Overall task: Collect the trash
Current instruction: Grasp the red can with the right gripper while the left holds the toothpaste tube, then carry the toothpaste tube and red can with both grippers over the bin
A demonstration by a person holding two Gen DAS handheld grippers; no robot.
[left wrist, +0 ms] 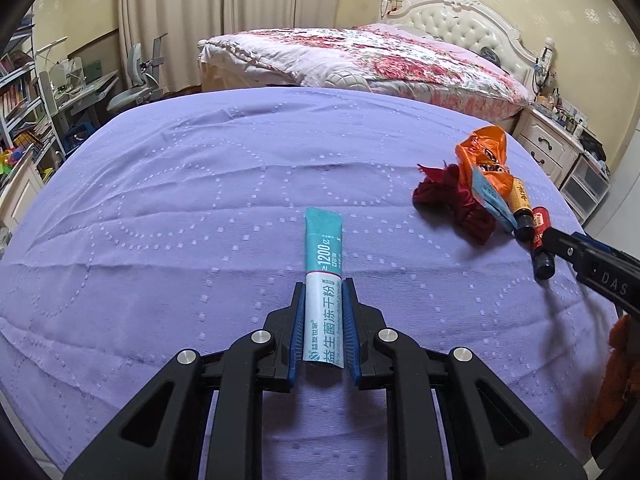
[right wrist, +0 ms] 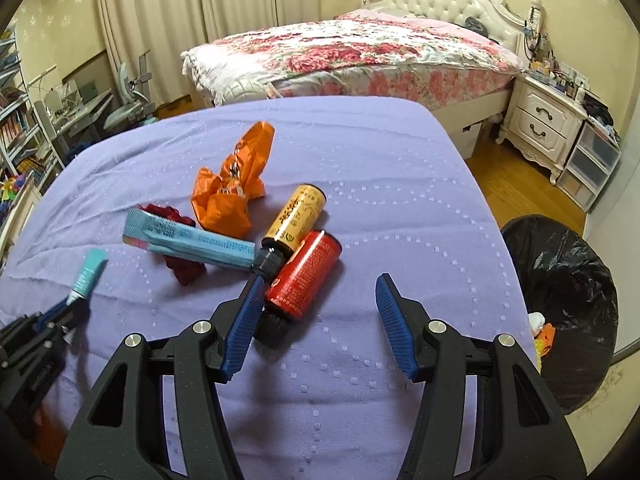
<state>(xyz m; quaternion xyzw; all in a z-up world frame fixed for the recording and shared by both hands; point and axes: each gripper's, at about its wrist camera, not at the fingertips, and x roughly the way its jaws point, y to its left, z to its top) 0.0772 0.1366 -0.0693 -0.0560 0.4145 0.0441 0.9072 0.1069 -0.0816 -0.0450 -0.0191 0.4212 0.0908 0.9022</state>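
Observation:
My left gripper (left wrist: 324, 286) is shut on a teal and white powder sachet (left wrist: 323, 264), which sticks out forward over the purple cloth (left wrist: 200, 200); the sachet also shows in the right wrist view (right wrist: 86, 274). My right gripper (right wrist: 320, 286) is open and empty, its left finger touching a red bottle (right wrist: 304, 276) lying on the cloth. Beside it lie a yellow bottle (right wrist: 298, 216), a light blue sachet (right wrist: 192, 242), a dark red wrapper (right wrist: 184, 270) and a crumpled orange bag (right wrist: 234, 184). The same pile shows at the right in the left wrist view (left wrist: 480, 192).
A bin with a black liner (right wrist: 572, 292) stands on the floor right of the table, holding some scraps. A bed with a floral quilt (right wrist: 360, 56) is behind, a white nightstand (right wrist: 540, 124) at the right, a desk and shelves (left wrist: 48, 92) at the left.

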